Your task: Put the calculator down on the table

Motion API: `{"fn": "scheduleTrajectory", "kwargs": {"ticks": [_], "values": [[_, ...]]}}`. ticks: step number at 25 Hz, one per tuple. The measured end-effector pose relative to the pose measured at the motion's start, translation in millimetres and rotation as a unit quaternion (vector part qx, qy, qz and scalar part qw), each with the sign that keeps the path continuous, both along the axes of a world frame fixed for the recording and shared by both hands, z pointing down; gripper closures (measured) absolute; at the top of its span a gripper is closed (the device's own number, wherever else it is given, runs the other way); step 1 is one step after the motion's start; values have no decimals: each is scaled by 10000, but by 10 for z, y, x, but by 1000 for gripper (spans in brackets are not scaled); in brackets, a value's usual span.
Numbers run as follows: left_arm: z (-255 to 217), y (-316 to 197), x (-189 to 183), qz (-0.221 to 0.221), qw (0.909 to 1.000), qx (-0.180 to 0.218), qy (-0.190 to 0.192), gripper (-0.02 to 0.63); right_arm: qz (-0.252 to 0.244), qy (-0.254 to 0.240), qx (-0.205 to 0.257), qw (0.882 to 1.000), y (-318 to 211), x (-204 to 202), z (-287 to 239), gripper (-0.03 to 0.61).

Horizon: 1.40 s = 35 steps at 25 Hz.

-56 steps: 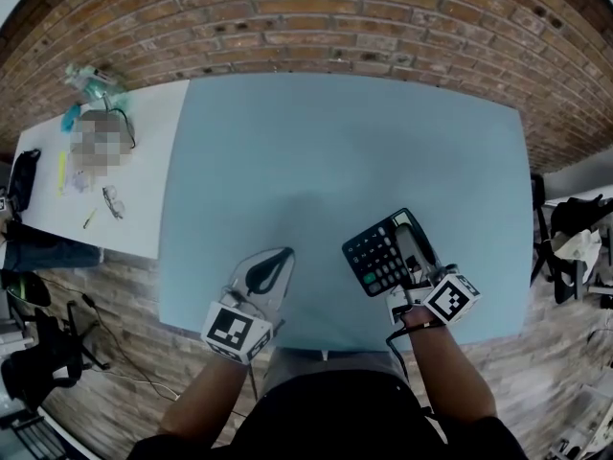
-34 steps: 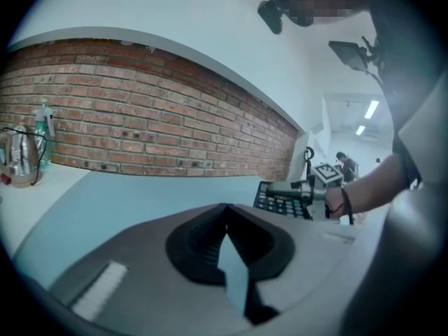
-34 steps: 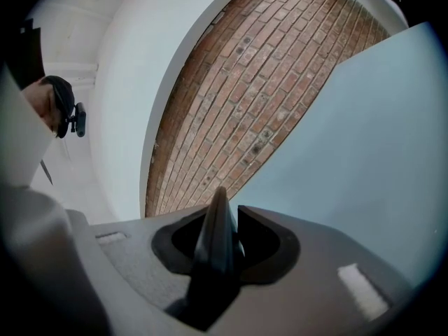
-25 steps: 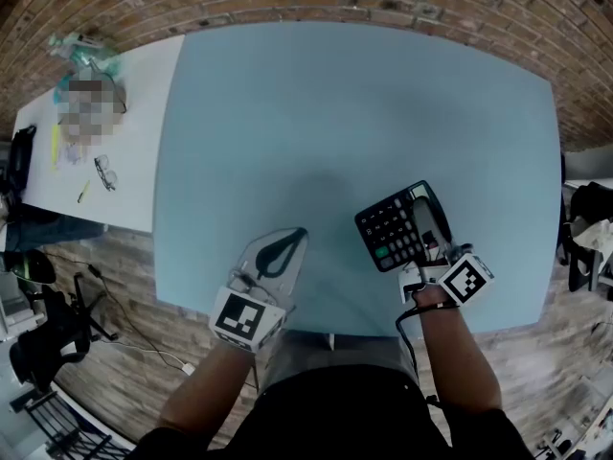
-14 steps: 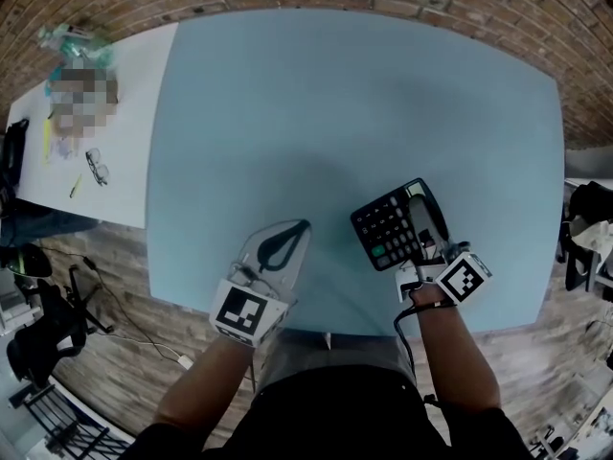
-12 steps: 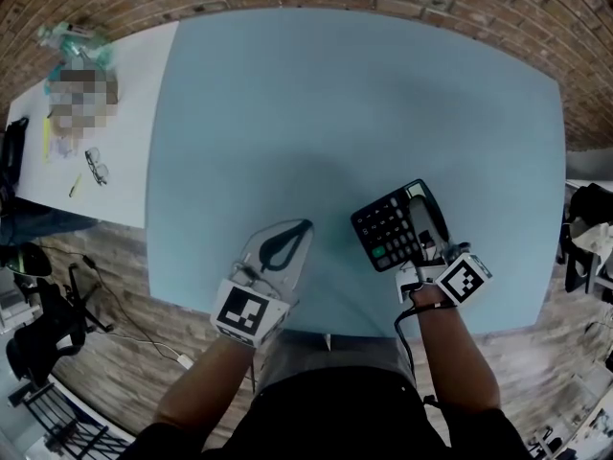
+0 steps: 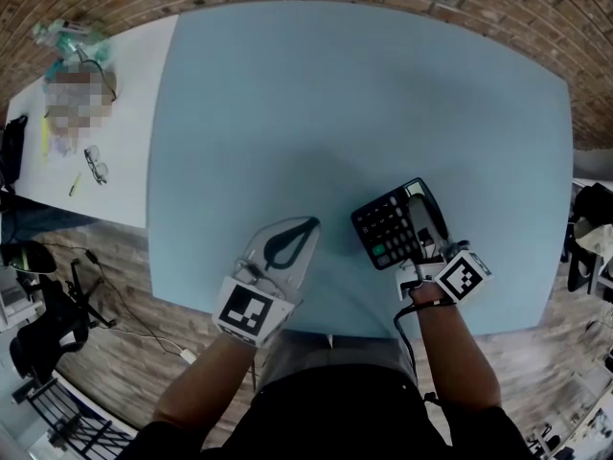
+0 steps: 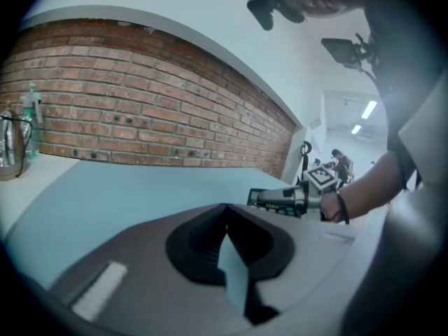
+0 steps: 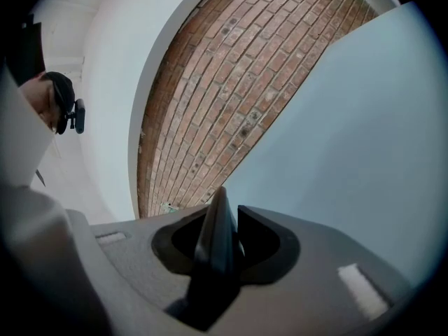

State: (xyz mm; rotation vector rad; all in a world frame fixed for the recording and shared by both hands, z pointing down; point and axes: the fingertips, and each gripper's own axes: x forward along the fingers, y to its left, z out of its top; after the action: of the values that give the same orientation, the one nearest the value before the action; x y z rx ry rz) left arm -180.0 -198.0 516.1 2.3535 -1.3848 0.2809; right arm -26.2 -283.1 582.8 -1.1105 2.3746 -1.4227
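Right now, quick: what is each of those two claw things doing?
Left gripper: closed, holding nothing.
Right gripper: closed on the calculator.

No text, brand or number can be read. The key marks on the calculator [image 7: 388, 233] are too small to be made out in the head view, and only its edge is seen in the right gripper view. Black-and-white square patterns, with no letters or digits, are borne by the left cube [image 7: 251, 311] and the right cube [image 7: 463, 278]. Nothing legible is shown on the small things on the side table [image 7: 134, 113].
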Motion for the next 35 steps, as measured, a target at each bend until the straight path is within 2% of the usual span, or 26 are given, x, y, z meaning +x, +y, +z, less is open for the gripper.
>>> {"fn": "scheduleTrajectory", "kwargs": {"ticks": [11, 19, 26, 35], "values": [[125, -46, -153, -68, 9999, -107, 42, 618, -104, 122, -93, 9998, -64, -190, 238, 479], [99, -135, -325, -252, 9995, -154, 57, 617, -115, 321, -175, 9993, -75, -155, 286, 479], [106, -117, -345, -264, 9995, -160, 5, 618, -160, 340, -196, 9991, -89, -189, 325, 479], [87, -41, -334, -427, 9988, -172, 140, 618, -235, 488, -156, 9984, -103, -203, 372, 479]]}}
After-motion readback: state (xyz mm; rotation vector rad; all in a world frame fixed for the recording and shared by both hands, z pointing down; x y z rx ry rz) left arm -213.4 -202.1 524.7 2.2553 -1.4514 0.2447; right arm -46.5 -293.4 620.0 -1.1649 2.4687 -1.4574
